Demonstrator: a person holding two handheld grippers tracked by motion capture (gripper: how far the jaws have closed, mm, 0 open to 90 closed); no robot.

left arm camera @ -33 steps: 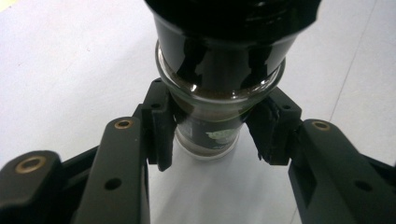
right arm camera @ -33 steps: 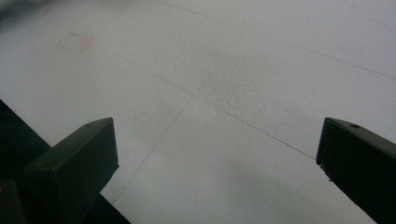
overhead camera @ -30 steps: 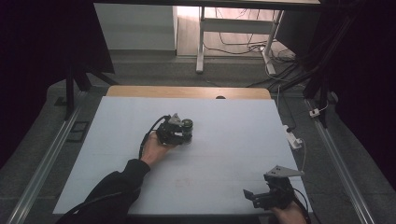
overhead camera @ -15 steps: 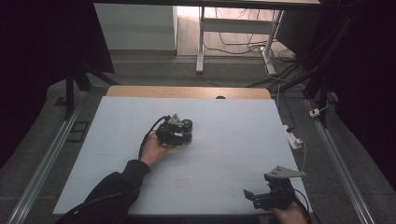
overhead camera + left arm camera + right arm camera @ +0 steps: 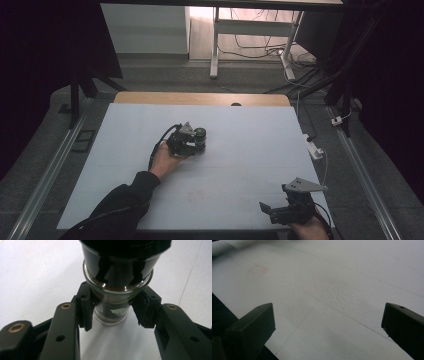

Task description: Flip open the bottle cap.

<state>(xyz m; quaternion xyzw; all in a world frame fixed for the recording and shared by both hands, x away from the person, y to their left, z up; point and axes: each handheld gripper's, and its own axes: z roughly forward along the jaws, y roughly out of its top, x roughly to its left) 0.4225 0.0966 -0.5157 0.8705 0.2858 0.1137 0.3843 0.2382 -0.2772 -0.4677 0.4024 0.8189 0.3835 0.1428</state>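
Left gripper (image 5: 110, 312): I see its two black jaws pressed on both sides of a small glass jar, so it is holding the jar tight. In the high view the left gripper (image 5: 186, 142) sits near the middle of the table.

Jar (image 5: 112, 300): It is clear glass with a dark lid on top and something brown inside. There is a small green and white label low on the glass. The jaws touch it just under the wide rim, one pad (image 5: 86, 306) on each side. Its bottom looks like it rests on the white table top. From above I see the jar (image 5: 200, 135) as a dark round thing at the front of the left gripper.

Left hand (image 5: 165, 160): It is wrapped around the back of the left gripper. A dark sleeve (image 5: 120, 205) runs from it down to the bottom edge.

Right gripper (image 5: 328, 322): Its two jaws are far apart with nothing between them, just bare white table. In the high view the right gripper (image 5: 280, 212) is at the near right corner of the table, well apart from the jar. It has a grey three-cornered plate (image 5: 303, 185) on top.

Right hand (image 5: 307, 231): I see a bit of it at the bottom edge, holding the right gripper.

Table (image 5: 250, 145): It has a white top with thin lines on it. A faint reddish mark (image 5: 258, 269) is on it. A strip of wood (image 5: 200, 98) shows along the far edge.

Around the table: The floor is grey, with a white power strip (image 5: 314, 149) by the right edge and cables (image 5: 260, 47) farther back.
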